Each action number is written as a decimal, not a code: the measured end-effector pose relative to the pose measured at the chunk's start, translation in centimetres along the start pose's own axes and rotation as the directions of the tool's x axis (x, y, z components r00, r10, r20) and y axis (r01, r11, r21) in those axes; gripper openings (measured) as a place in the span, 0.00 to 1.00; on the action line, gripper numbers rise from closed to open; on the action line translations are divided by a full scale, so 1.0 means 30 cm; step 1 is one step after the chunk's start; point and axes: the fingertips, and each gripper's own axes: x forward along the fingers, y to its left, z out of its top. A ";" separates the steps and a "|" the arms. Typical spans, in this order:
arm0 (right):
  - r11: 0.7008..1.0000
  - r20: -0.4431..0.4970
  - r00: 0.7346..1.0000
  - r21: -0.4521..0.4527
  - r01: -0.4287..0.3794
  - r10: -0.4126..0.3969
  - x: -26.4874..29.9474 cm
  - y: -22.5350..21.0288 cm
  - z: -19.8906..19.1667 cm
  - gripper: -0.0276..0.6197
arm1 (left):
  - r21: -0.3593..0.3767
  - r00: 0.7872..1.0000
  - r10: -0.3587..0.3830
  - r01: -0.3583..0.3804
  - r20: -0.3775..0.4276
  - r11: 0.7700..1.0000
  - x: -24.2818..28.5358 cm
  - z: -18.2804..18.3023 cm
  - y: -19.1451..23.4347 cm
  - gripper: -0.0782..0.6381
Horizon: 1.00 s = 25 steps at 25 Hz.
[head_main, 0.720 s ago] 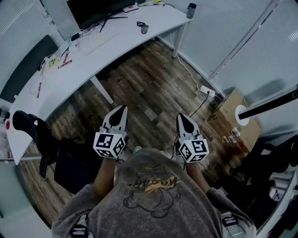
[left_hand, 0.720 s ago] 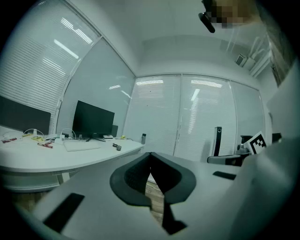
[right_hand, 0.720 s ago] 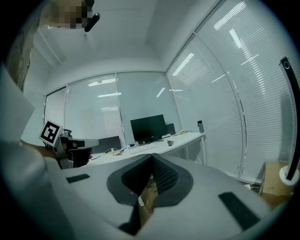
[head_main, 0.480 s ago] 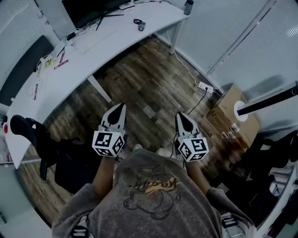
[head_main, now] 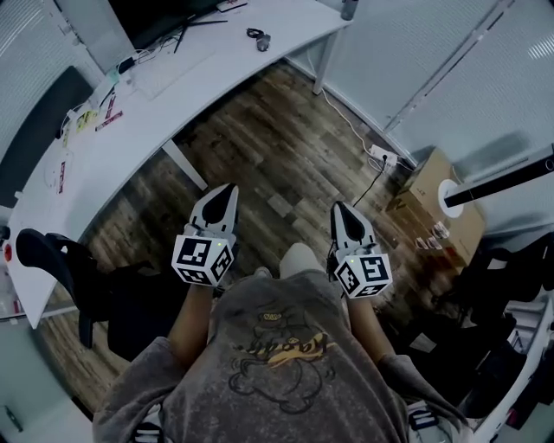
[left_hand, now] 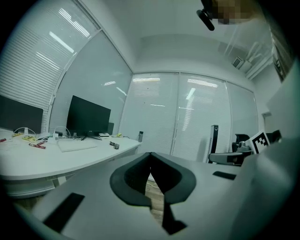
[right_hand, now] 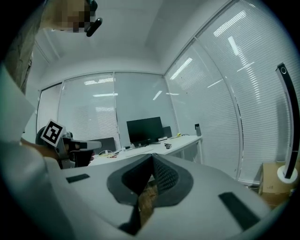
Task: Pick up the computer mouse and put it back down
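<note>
**Two grippers shut and empty; computer mouse [head_main: 263,41] on the desk [head_main: 112,147], well apart from both**

Head view:
- The left gripper [head_main: 228,188] and right gripper [head_main: 338,208] are held side by side in front of the person's grey shirt [head_main: 277,346]. They sit over the wooden floor [head_main: 277,147] and are roughly level with each other.
- Both grippers point toward the long white curved desk. Neither is near it.
- The mouse lies toward the desk's right end, close to the front edge, with a dark cable loop just beside it.
- A bottle [head_main: 349,9] stands at the right-end corner.
- The keyboard [head_main: 164,73] lies further left along the desk, and the dark monitor [head_main: 164,13] stands behind it at the back edge.
- A black chair [head_main: 61,260] stands at the desk's left end.
- A cardboard box [head_main: 428,208] sits on the floor to the right.

Left gripper view:
- The jaws of the left gripper [left_hand: 151,153] are pressed together at the tips, with nothing between them. Only floor shows through the slot below the tips.
- The desk [left_hand: 28,164] runs across the left of the view, carrying the monitor [left_hand: 88,117] and keyboard [left_hand: 75,146].
- The mouse [left_hand: 116,146] shows as a small dark shape near the desk's right end. The bottle [left_hand: 140,136] stands just past it, at the corner.

Right gripper view:
- The jaws of the right gripper [right_hand: 153,155] meet at the tips and pinch nothing.
- The desk [right_hand: 183,140] lies ahead.
- The mouse [right_hand: 168,146] is near the front edge at the right end. The bottle [right_hand: 198,130] stands at the corner and the monitor [right_hand: 144,130] is behind.
- The cardboard box [right_hand: 269,185] shows at the lower right.
</note>
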 end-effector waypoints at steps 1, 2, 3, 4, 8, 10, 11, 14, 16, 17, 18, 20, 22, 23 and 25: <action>1.000 0.006 1.000 -0.002 -0.008 0.008 0.008 0.009 0.004 0.05 | -0.003 1.000 -0.003 0.003 -0.002 1.000 0.004 -0.002 0.009 0.13; 1.000 0.014 1.000 -0.003 -0.016 0.016 0.018 0.017 0.007 0.05 | -0.004 1.000 -0.006 0.006 -0.004 1.000 0.009 -0.002 0.017 0.13; 1.000 0.020 1.000 0.000 -0.021 0.021 0.029 0.022 0.011 0.05 | -0.005 1.000 -0.009 0.009 -0.004 1.000 0.017 -0.001 0.025 0.13; 1.000 0.026 0.999 0.003 -0.024 0.024 0.040 0.022 0.013 0.05 | -0.006 1.000 -0.014 0.014 -0.005 1.000 0.026 0.000 0.030 0.13; 1.000 0.023 1.000 0.020 -0.018 0.017 0.109 -0.007 0.003 0.05 | -0.014 1.000 -0.023 0.023 0.001 1.000 0.073 0.009 0.058 0.13; 0.999 0.019 1.000 0.032 -0.020 0.019 0.161 -0.026 -0.003 0.05 | -0.011 1.000 -0.014 0.014 0.003 1.000 0.104 0.012 0.087 0.13; 0.999 0.020 0.999 0.034 -0.025 0.025 0.190 -0.036 -0.001 0.05 | -0.010 1.000 -0.007 0.007 0.004 1.000 0.123 0.015 0.104 0.13; 0.999 0.023 0.999 0.033 -0.042 0.042 0.280 -0.079 0.013 0.05 | -0.013 1.000 0.014 -0.014 0.004 1.000 0.194 0.025 0.151 0.13; 0.998 0.026 0.998 0.036 -0.052 0.051 0.350 -0.117 0.028 0.05 | -0.011 1.000 0.023 -0.023 0.003 1.000 0.258 0.034 0.180 0.13; 0.998 0.028 0.998 0.038 -0.058 0.057 0.391 -0.139 0.038 0.05 | -0.008 1.000 0.027 -0.027 0.003 1.000 0.297 0.041 0.197 0.13; 0.997 0.027 0.998 0.039 -0.064 0.063 0.432 -0.161 0.047 0.05 | -0.007 1.000 0.030 -0.030 0.004 1.000 0.339 0.049 0.214 0.13; 0.997 0.021 0.997 0.038 -0.072 0.071 0.510 -0.210 0.064 0.05 | -0.010 0.999 0.032 -0.032 0.002 0.999 0.424 0.063 0.243 0.13; 0.996 0.017 0.997 0.037 -0.079 0.078 0.595 -0.261 0.094 0.05 | -0.013 0.999 0.035 -0.035 -0.003 0.999 0.510 0.085 0.276 0.13; 0.996 0.018 0.996 0.037 -0.083 0.082 0.642 -0.289 0.114 0.05 | -0.012 0.999 0.039 -0.039 -0.004 0.999 0.557 0.101 0.294 0.13; 0.995 0.014 0.996 0.039 -0.093 0.093 0.734 -0.348 0.156 0.05 | -0.008 0.999 0.051 -0.051 -0.007 0.999 0.659 0.138 0.324 0.13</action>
